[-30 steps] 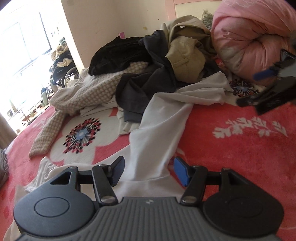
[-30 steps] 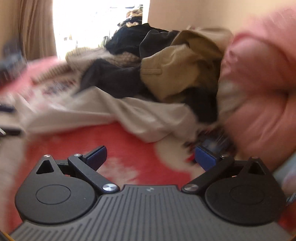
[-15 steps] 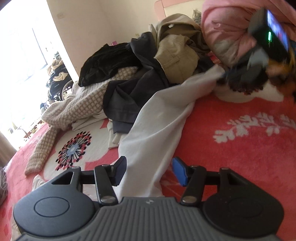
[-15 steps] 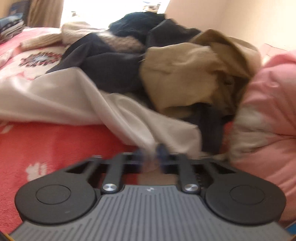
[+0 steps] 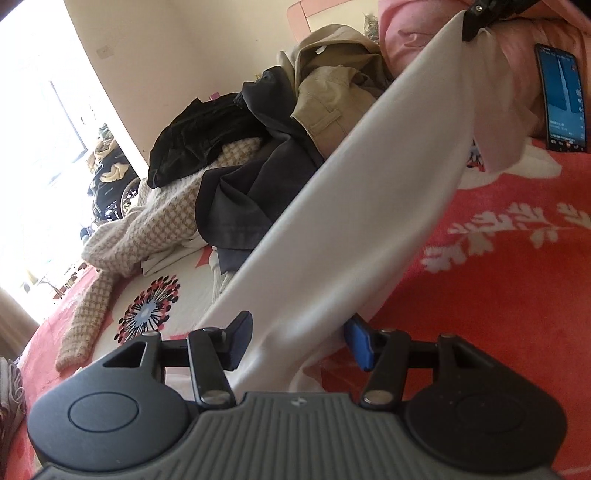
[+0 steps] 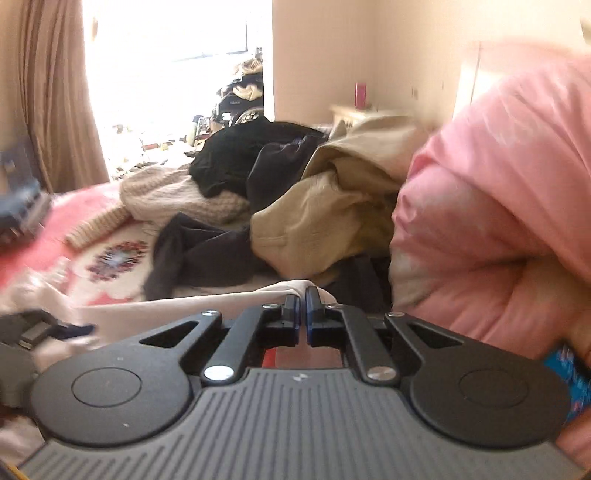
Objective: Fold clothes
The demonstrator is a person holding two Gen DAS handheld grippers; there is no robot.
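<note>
A white garment (image 5: 369,184) stretches taut in a diagonal band from bottom centre to top right in the left wrist view. My right gripper (image 5: 484,14) is shut on its far end and holds it up off the bed. In the right wrist view that gripper (image 6: 303,306) has its jaws pinched together on a fold of the white garment (image 6: 221,306). My left gripper (image 5: 299,338) sits low over the red bedspread (image 5: 498,295). Its jaws stand apart, and the garment's near end runs between the blue pads without being pinched.
A heap of clothes (image 5: 258,177) lies behind: black, dark grey, tan (image 5: 325,99) and a checked knit (image 5: 155,229). A rolled pink duvet (image 6: 498,203) fills the right. A phone (image 5: 563,96) with a lit screen is at the far right. A window and curtain (image 6: 55,92) stand left.
My right gripper went from wide open to shut on the white garment's far end, then rose, lifting the cloth from the bed into a taut band. The left gripper dipped slightly.
</note>
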